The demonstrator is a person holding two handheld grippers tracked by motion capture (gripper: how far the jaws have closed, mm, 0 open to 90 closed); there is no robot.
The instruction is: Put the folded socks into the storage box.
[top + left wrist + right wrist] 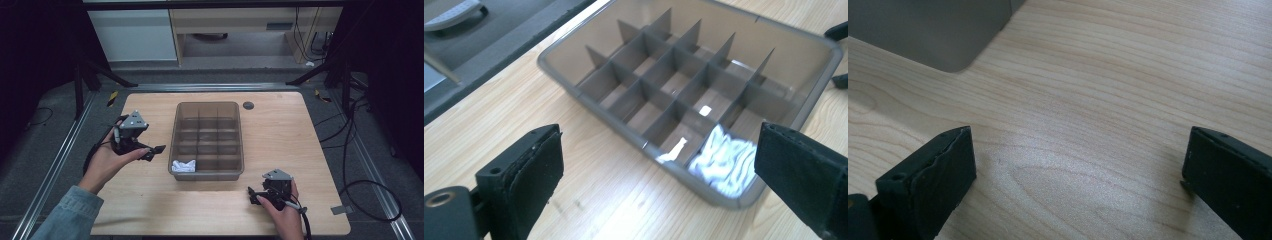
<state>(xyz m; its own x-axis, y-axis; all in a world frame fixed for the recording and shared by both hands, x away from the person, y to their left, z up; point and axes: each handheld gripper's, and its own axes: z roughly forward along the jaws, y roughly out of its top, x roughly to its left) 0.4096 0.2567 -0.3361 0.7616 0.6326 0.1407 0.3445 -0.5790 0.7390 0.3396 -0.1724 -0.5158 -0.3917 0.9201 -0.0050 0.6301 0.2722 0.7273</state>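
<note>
Fingers of the left gripper (pixel 659 165) stand spread wide with nothing between them, and the right gripper (pixel 1078 170) likewise gapes empty over bare table (pixel 1108 75). Just ahead of the left fingers, a crumpled white cloth (pixel 724 160) lies in the near corner compartment of the grey divided bin (pixel 574 80). It looks soft, light and yielding, best pinched from above at a raised fold.

**Two grippers flank a divided bin**

We see the grey bin (pixel 207 141) mid-table (pixel 280 130), a white cloth (pixel 183 166) in its near-left compartment. Left gripper (pixel 156 150) sits just beside the bin; right gripper (pixel 251 195) rests near its front-right corner.
</note>
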